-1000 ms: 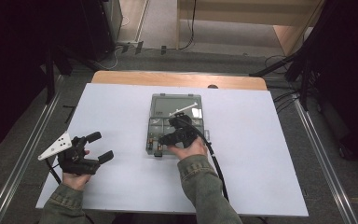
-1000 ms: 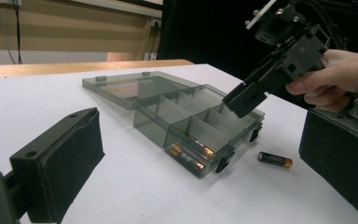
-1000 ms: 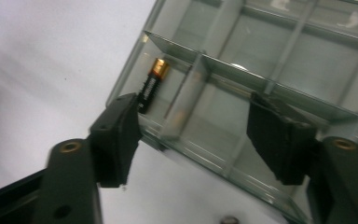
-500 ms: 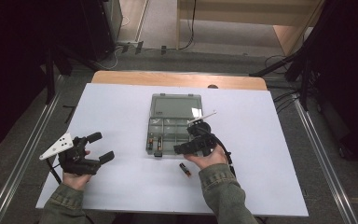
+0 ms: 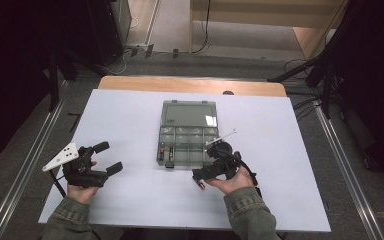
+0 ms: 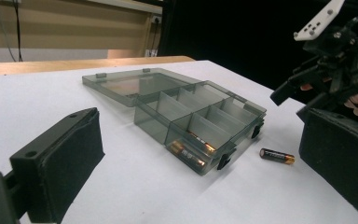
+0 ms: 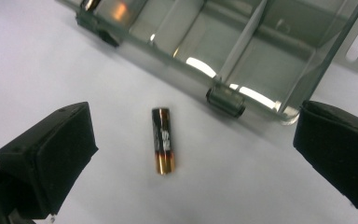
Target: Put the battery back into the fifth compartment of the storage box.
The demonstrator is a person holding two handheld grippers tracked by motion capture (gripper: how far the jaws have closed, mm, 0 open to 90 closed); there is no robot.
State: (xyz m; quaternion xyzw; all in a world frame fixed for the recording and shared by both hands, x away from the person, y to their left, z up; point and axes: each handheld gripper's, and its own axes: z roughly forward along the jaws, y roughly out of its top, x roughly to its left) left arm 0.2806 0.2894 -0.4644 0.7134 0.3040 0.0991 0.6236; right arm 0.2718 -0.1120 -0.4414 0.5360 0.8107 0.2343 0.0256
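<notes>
Just under my right gripper (image 7: 191, 154) a single loose battery (image 7: 162, 140) lies on the white table (image 5: 130, 125), between the two wide-spread jaws and untouched by either pad; the gripper holds nothing. I judge this to be the step of emptying the box one cell at a time, with this battery just set down near its front edge. Off to the side, my left gripper (image 5: 97, 160) rests on the table with its jaws apart and empty too. Beyond the battery stands the grey compartment box (image 6: 200, 116), lid folded flat behind it, with more batteries (image 6: 189, 151) in the front corner compartment. Next I would have to lift clear, reach back over the front wall and close on another cell lengthwise. A second ago my right gripper was over the box; now it is in front of it, and the battery is on the table.
</notes>
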